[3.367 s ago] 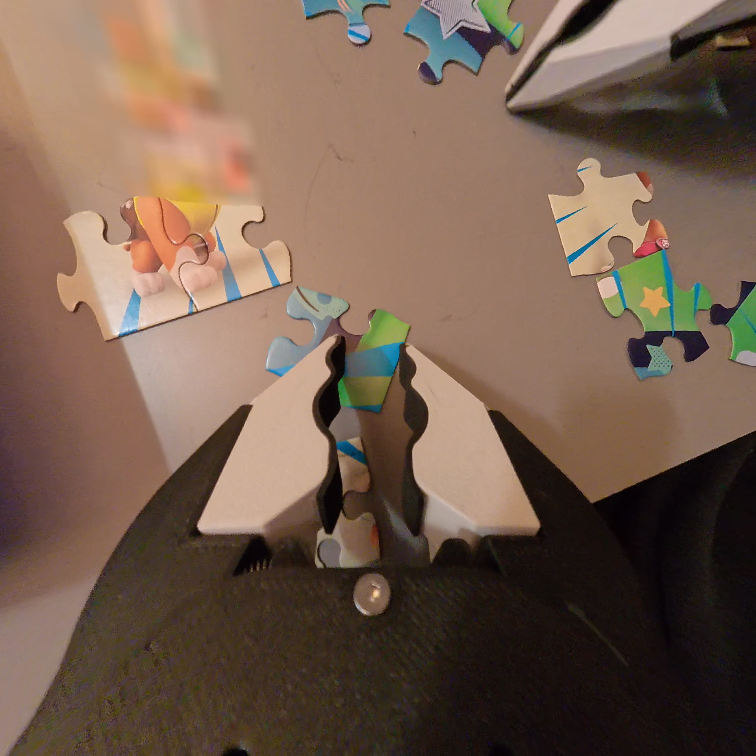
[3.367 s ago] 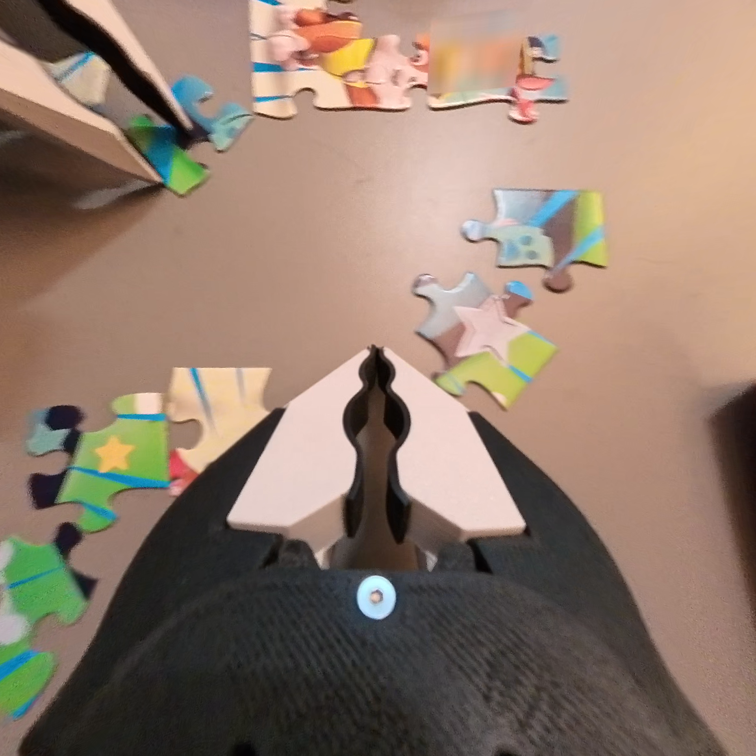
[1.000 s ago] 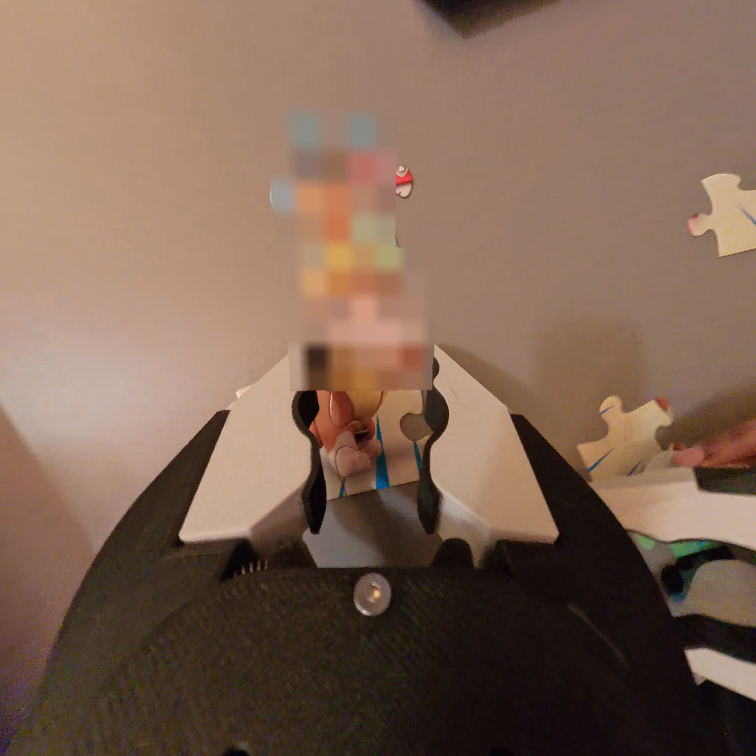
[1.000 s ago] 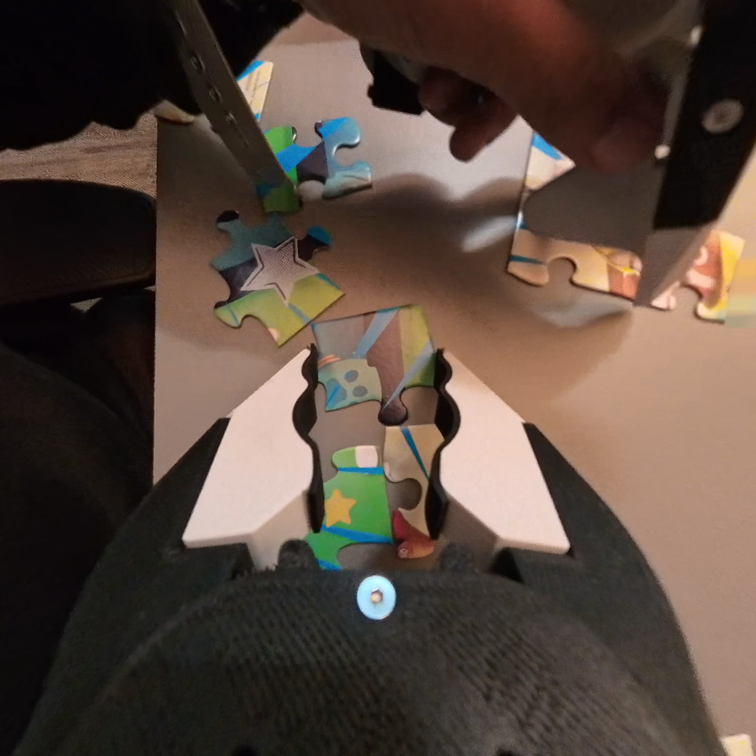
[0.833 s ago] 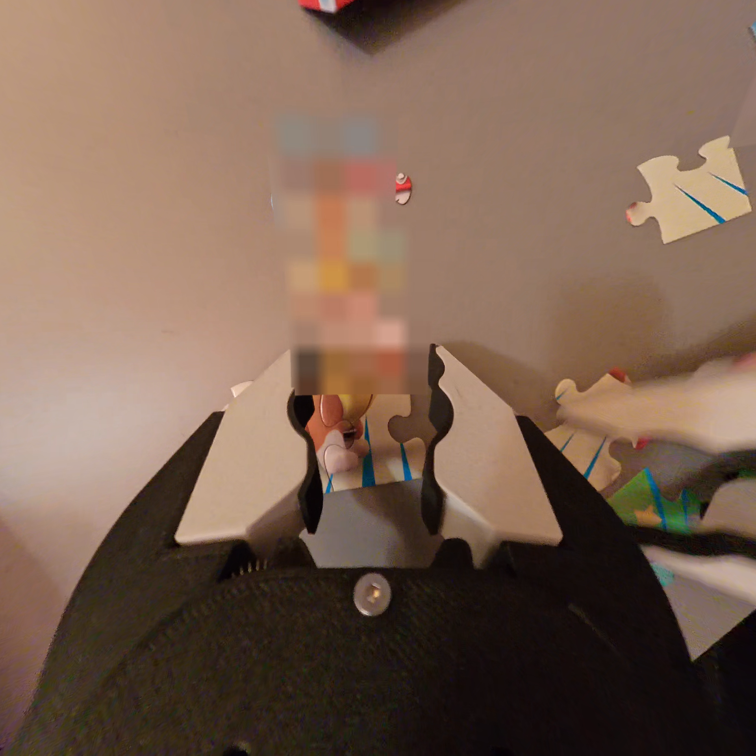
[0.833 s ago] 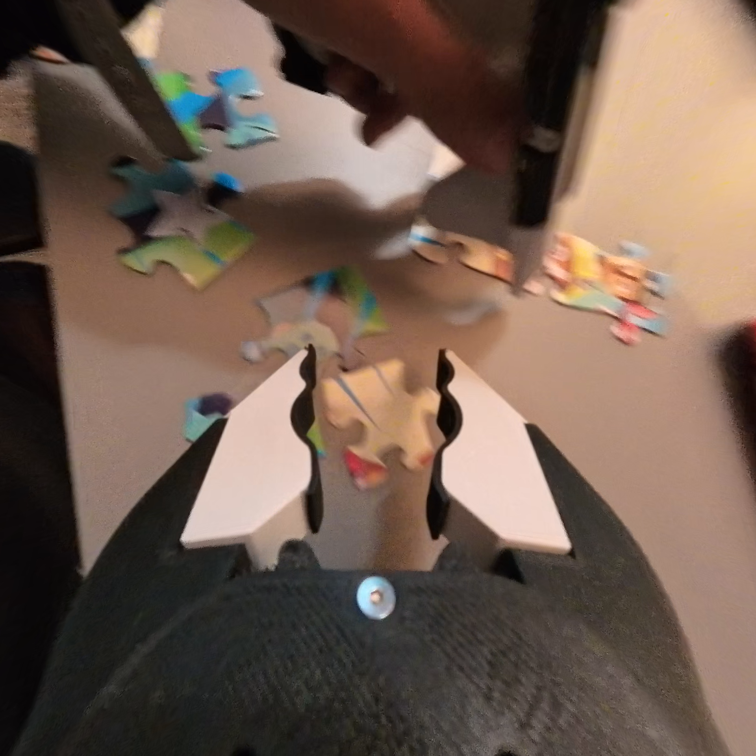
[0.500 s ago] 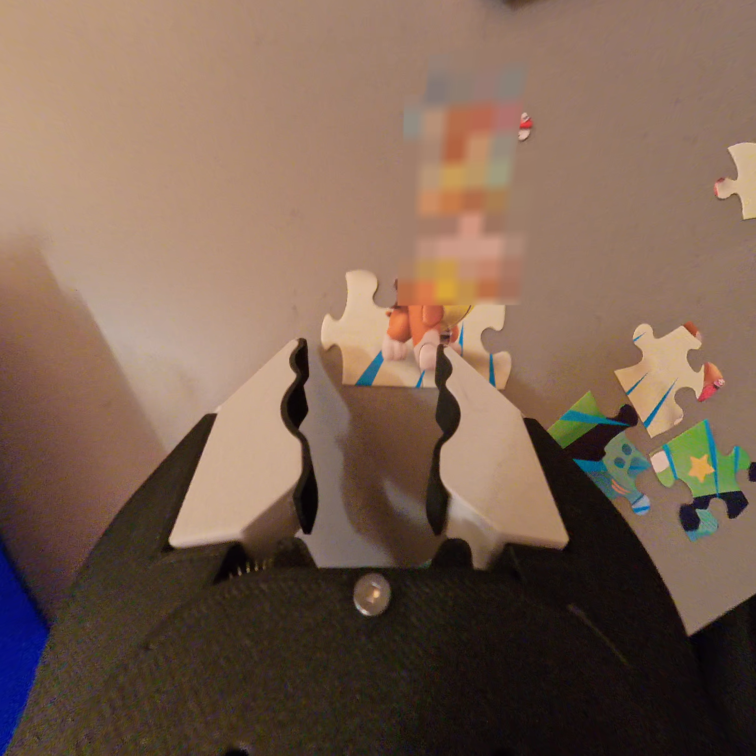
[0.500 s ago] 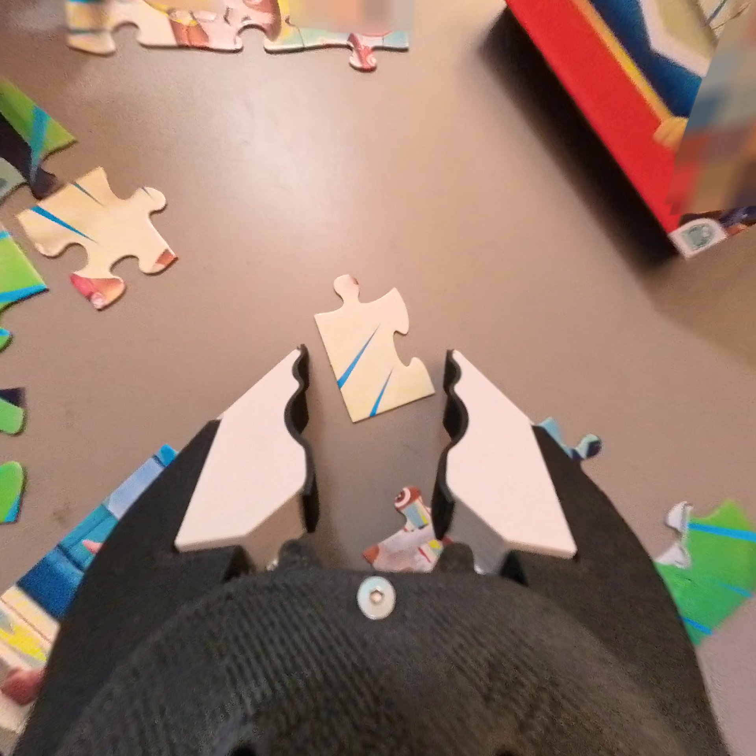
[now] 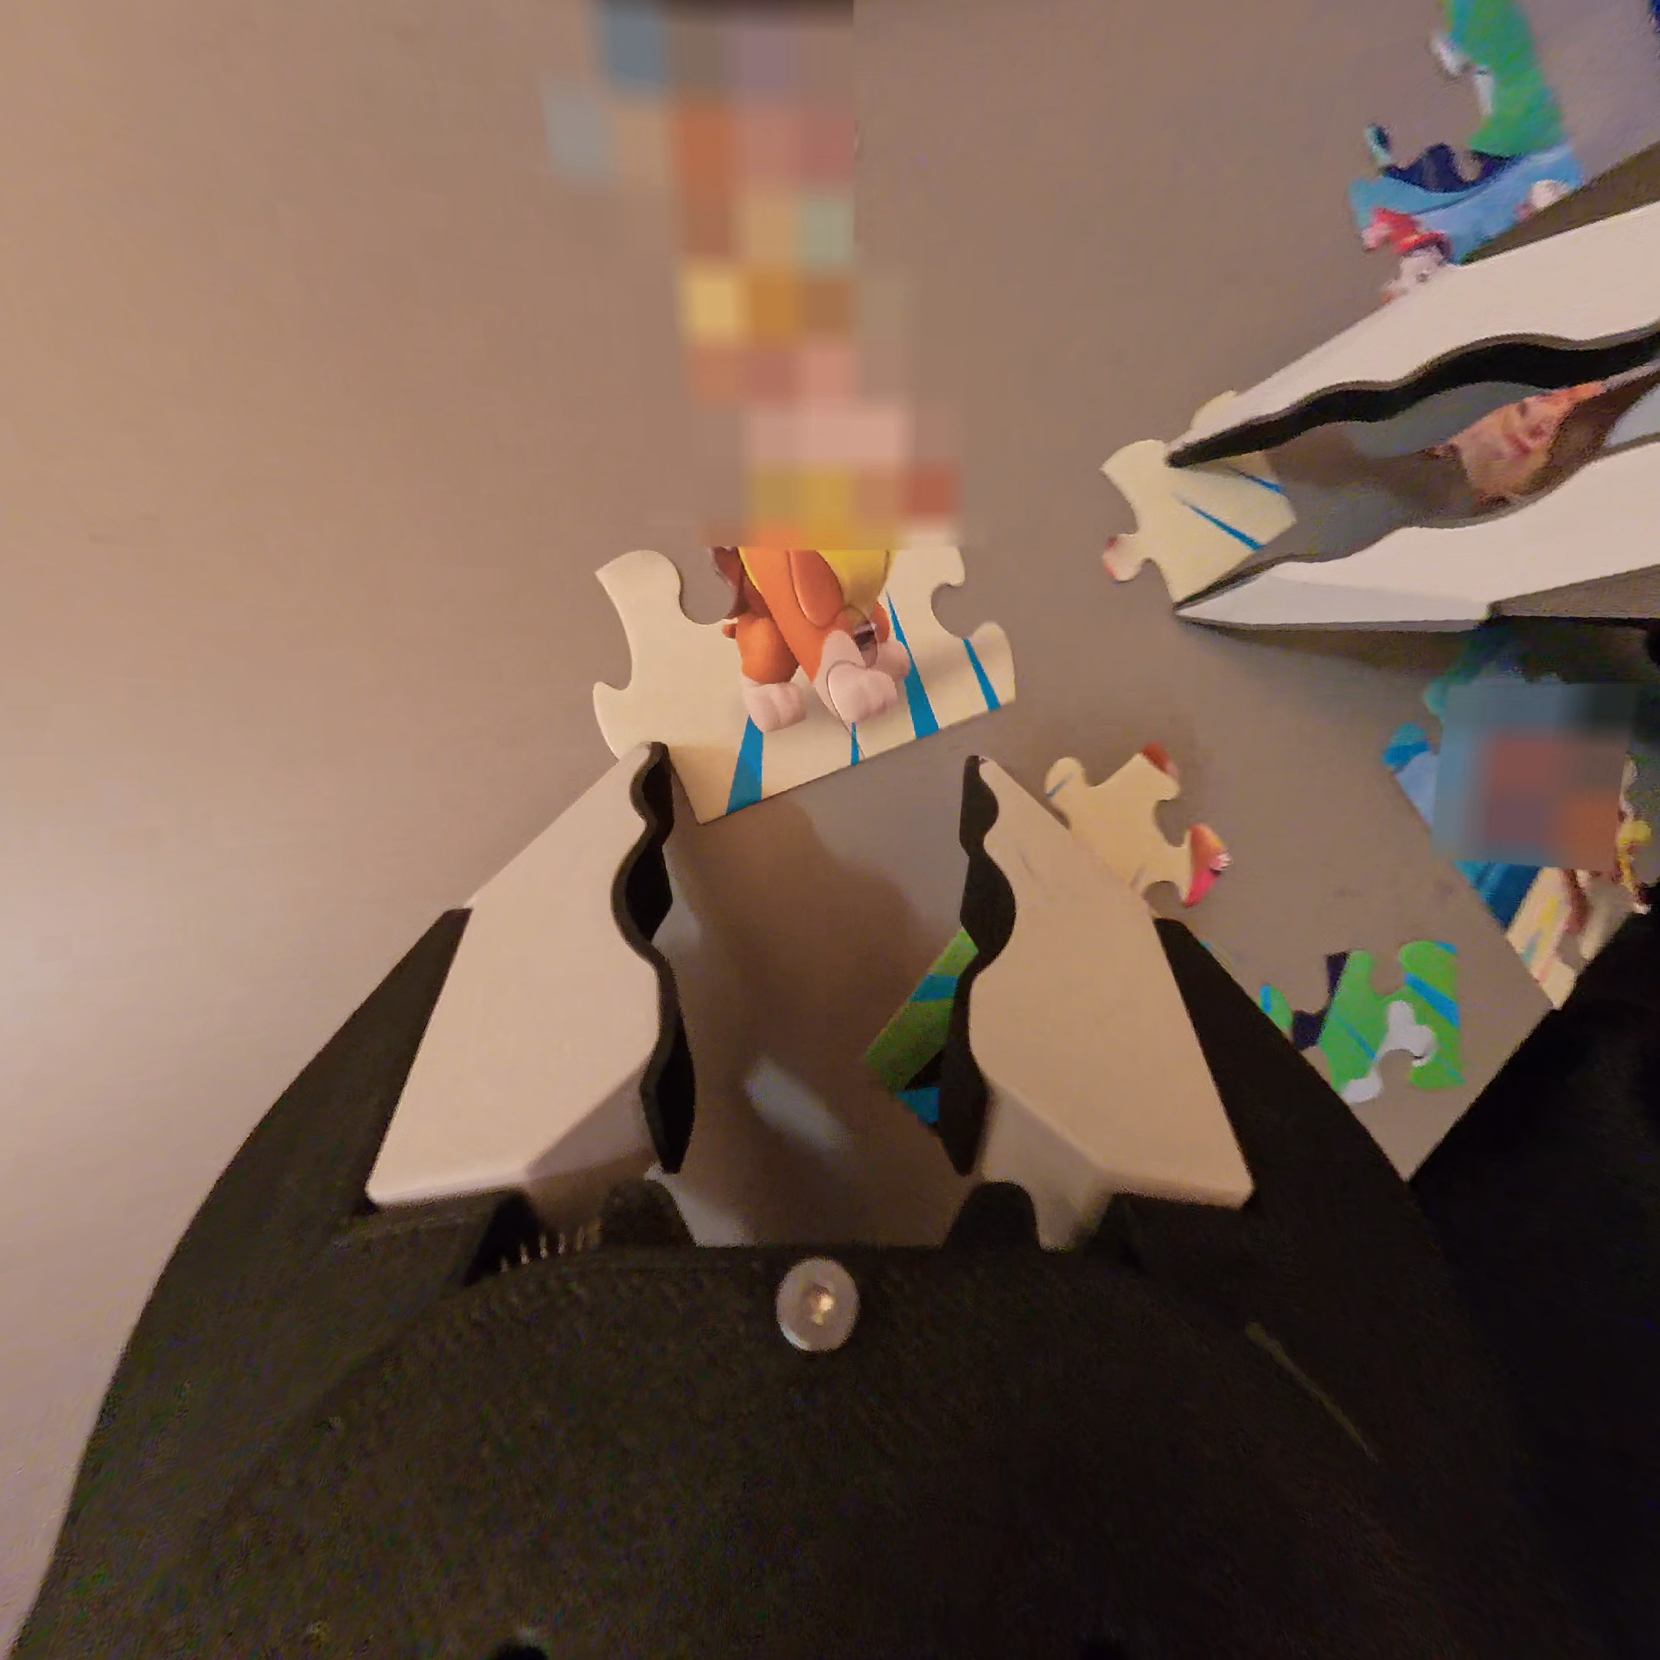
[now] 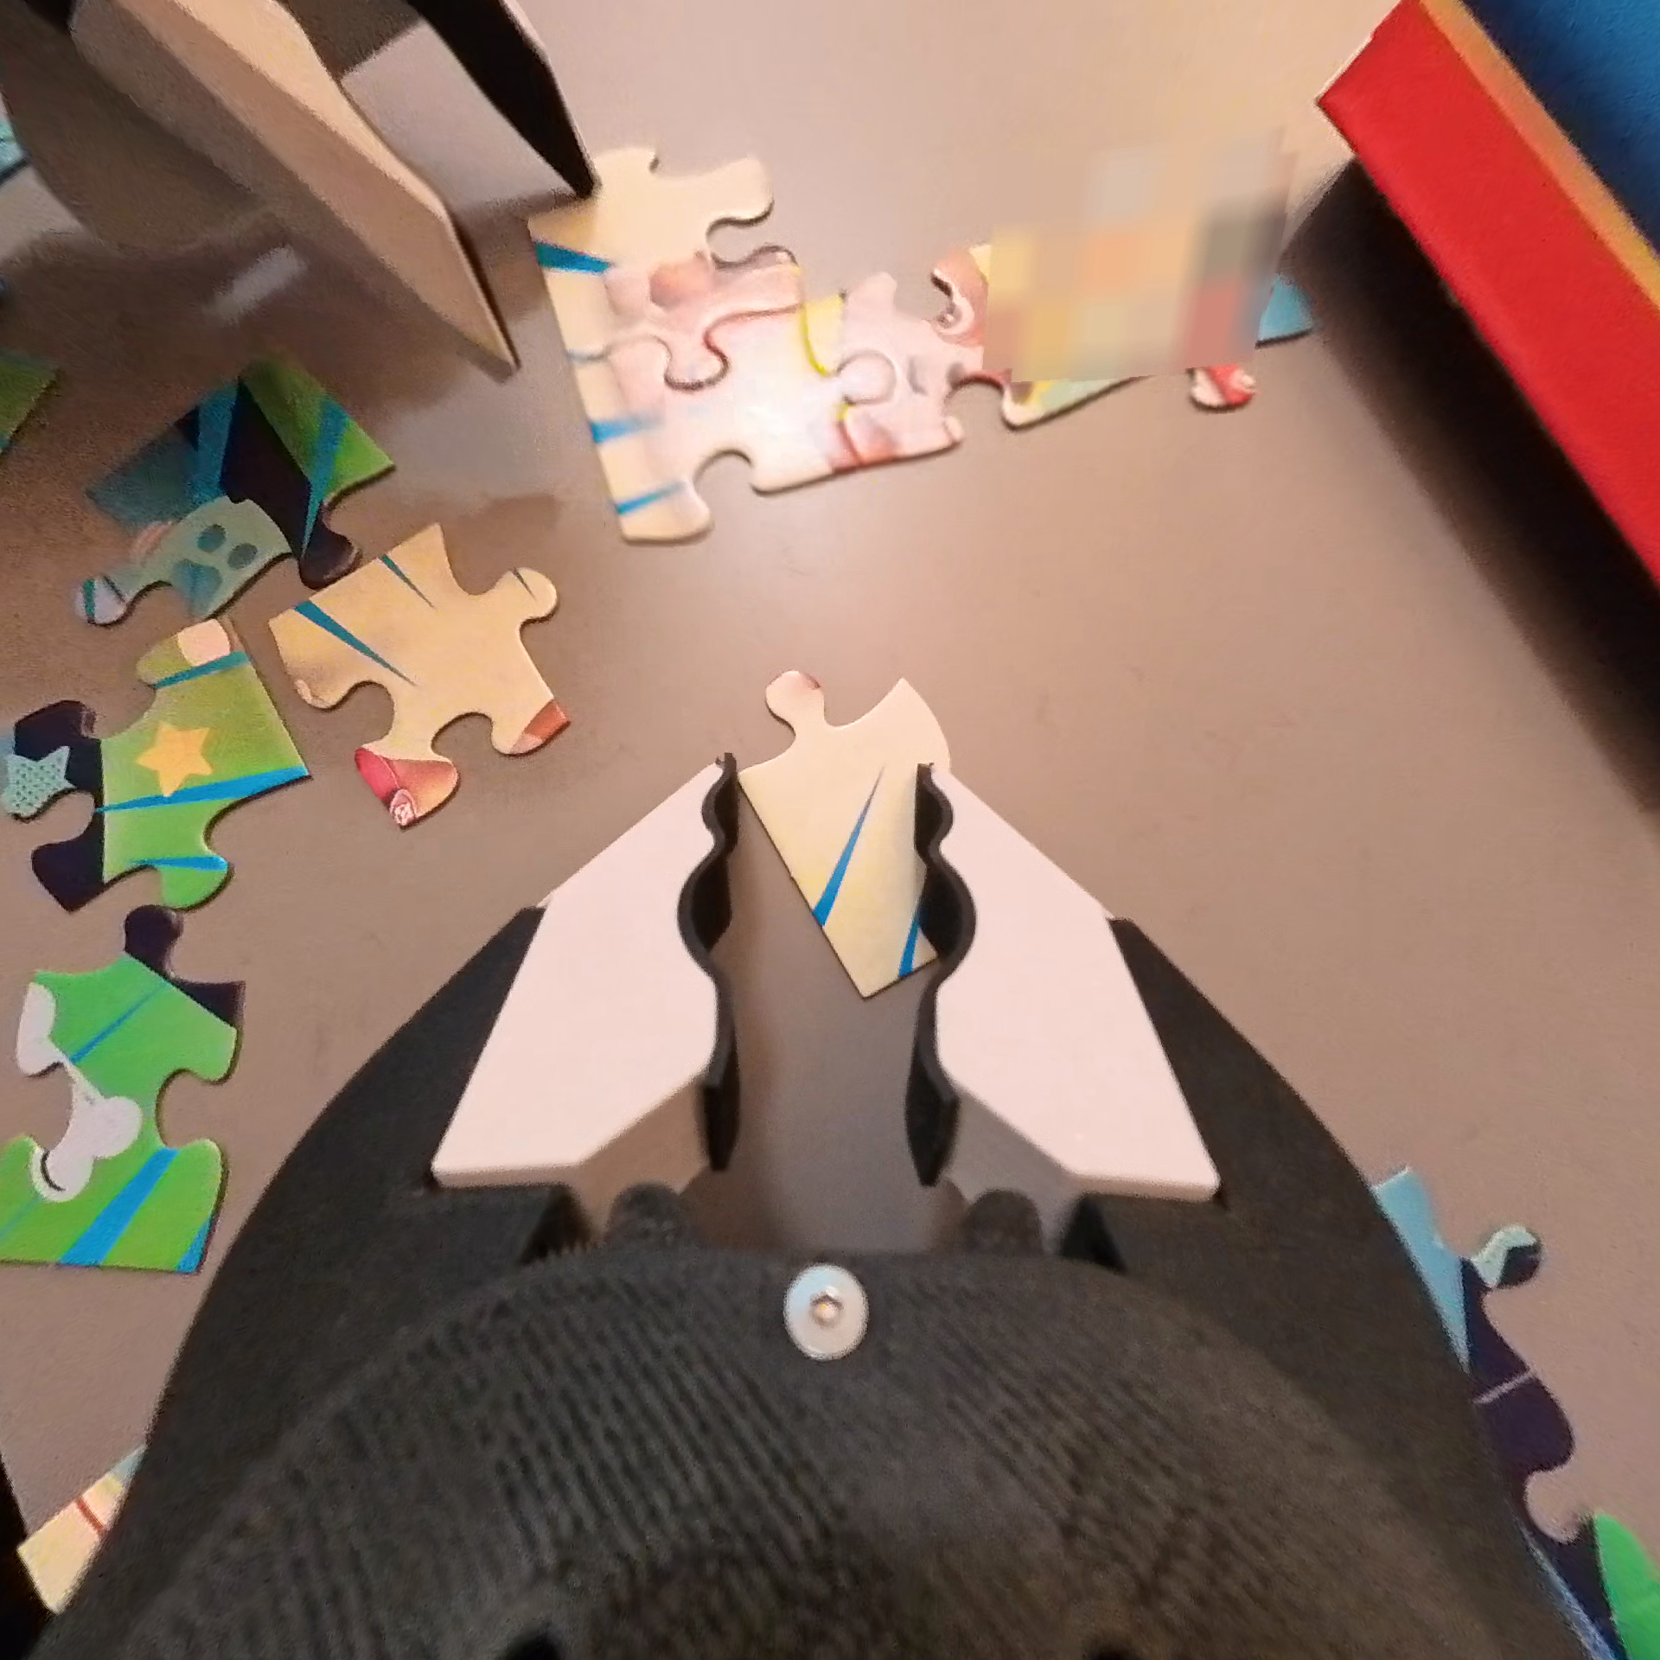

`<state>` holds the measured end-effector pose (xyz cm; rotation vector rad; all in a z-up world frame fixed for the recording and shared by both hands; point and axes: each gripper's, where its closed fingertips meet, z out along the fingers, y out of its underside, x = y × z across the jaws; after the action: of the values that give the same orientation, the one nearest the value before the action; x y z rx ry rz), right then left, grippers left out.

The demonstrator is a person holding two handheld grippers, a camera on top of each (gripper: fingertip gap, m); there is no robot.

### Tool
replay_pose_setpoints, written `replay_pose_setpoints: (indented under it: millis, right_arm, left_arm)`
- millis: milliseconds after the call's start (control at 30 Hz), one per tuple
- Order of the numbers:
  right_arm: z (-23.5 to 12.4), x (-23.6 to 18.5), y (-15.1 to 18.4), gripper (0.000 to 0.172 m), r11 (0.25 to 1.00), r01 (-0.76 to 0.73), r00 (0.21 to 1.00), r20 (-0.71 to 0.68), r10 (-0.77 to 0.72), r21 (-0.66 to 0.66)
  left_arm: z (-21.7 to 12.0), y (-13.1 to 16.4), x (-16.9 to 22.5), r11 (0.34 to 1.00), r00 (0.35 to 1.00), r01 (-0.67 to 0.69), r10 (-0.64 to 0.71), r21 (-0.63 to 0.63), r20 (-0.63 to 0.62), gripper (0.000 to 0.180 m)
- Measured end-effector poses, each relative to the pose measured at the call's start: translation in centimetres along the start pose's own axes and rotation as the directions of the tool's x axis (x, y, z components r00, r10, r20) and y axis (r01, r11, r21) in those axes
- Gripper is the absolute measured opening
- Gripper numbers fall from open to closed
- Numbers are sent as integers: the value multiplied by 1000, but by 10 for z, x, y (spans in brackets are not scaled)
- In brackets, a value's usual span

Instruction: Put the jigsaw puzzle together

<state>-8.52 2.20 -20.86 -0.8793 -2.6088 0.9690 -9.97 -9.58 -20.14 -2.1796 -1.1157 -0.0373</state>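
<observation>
My right gripper [image 10: 826,772] is closing its pads on a cream puzzle piece [image 10: 844,808] with blue streaks, pinching it just above the bench [image 10: 1168,674]. My left gripper [image 9: 813,781] is hanging wide and empty, one fingertip [image 9: 651,786] touching the corner of the joined strip [image 9: 790,683] of pieces. Several loose pieces, like the green star piece [image 10: 171,781], are lying unjoined.
</observation>
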Motion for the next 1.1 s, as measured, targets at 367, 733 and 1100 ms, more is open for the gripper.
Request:
replay_pose_setpoints:
  millis: [367, 733, 1100]
  right_arm:
    - [-2, -5, 2, 38, 1000, -25, 1000, -16, 25, -6]
    - [-12, -71, 13, 38, 993, -16, 997, 69, 24, -116]
    - [-25, -84, -4, 44, 1000, -20, 999, 28, 21, -23]
  left_arm:
    - [-5, 0, 19, 999, 999, -30, 31, 28, -38, 63]
    - [-27, 18, 44, 993, 996, -57, 64, 107, -56, 63]
    - [-30, 17, 52, 987, 994, -87, 95, 137, -53, 63]
